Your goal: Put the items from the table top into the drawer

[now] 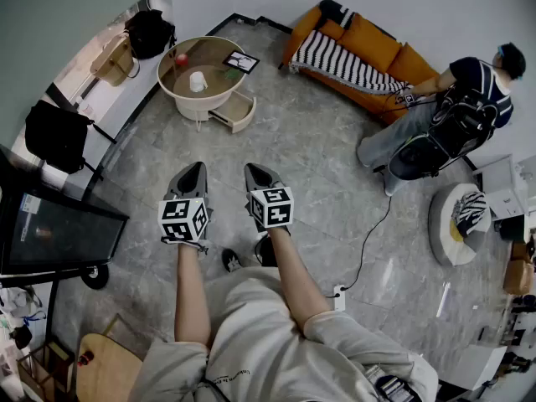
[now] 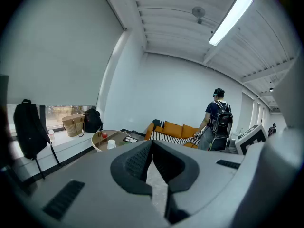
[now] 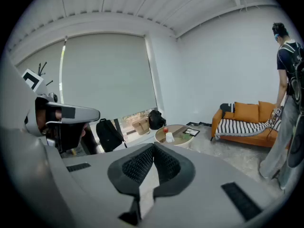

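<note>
While well apart from round beige glass-topped table (image 1: pixel 213 55) | left gripper (image 1: pixel 196 168), right gripper (image 1: pixel 255 171): jaws pressed together, empty | risk: knocks over small white cup (image 1: pixel 198 81) if reached unopened

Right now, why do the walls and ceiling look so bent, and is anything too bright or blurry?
Head view: the wide lens curves the grey tiled floor around the round beige coffee table; nothing is blurred. Left gripper view: the long ceiling strip light blows out white, and the corners go dark. Right gripper view: the same bulging, and daylight under the pale roller blind looks bright.
</note>
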Tool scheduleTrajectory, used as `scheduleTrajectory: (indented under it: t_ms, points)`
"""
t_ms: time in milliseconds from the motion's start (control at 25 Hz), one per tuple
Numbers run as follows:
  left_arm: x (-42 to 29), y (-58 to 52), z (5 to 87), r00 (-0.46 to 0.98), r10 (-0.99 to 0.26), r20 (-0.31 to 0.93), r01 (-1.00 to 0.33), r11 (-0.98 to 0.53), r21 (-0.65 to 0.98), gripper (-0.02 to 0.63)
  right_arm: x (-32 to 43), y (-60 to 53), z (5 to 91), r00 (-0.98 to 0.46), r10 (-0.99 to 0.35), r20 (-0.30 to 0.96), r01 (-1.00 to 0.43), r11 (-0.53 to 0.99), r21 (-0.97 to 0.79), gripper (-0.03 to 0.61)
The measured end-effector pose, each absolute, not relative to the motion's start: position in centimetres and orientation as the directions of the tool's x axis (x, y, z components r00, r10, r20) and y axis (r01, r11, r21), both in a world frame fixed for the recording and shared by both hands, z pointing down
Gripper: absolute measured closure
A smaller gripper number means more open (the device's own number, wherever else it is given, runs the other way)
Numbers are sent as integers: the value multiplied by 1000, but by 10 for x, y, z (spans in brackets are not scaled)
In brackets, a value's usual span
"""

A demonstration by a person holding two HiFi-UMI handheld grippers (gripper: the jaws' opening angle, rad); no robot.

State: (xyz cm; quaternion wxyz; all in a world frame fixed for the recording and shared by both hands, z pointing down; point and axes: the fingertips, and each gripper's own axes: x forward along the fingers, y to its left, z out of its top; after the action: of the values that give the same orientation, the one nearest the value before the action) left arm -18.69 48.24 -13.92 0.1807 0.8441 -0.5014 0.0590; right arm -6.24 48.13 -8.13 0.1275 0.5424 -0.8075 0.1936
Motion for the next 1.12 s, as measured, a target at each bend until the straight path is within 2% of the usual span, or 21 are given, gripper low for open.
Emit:
scheduleTrajectory:
  t_ms: [320, 520, 760, 920, 1120]
  points:
    - [-172, 467, -132, 466, -827, 316, -885, -436, 164, 592, -37, 475, -75, -369, -835, 408, -929, 331, -163, 545]
    - [-158, 451, -114, 472, -812, 344, -881, -433, 188, 592, -22, 458, -65, -371, -833, 410, -929, 327, -176, 545]
    - [-142, 405, -118, 463, -813, 353, -886, -429, 175, 592, 1, 404, -73, -380, -849, 367, -917, 292, -273, 543]
    - [-130, 361, -128, 456, -828, 326, -889, -412, 200, 592, 11, 363, -75, -394, -846, 360, -913, 315, -259, 543]
    - [-105, 306, -139, 466, -818, 338, -884, -444, 146, 592, 25, 301, -77, -417, -836, 356, -902, 332, -277, 543]
